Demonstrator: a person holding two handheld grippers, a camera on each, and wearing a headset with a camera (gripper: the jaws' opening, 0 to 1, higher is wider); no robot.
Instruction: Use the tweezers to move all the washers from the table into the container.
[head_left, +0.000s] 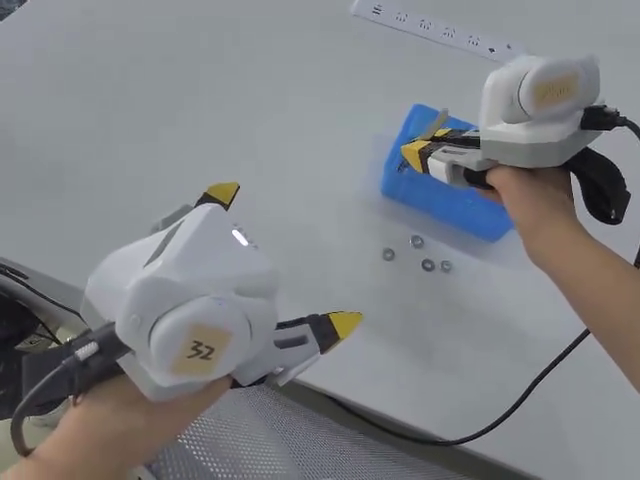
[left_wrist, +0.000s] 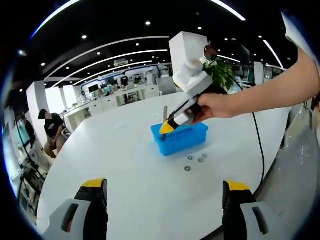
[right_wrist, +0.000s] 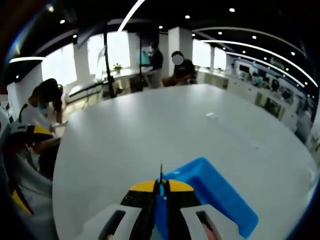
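Right claw (head_left: 412, 155), clenched on slim metal tweezers (right_wrist: 161, 175), hovers over blue plastic container (head_left: 450, 205); small steel washers (head_left: 417, 242) lie just nearer; left claw (head_left: 283, 257) released.

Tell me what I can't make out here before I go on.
Container interior: head view, largely covered by the right gripper; right gripper view, by its shut jaws.
Tweezers tips: too thin in every view to tell whether they hold anything.
Washers on the table: tiny; thickness and overlap unclear.
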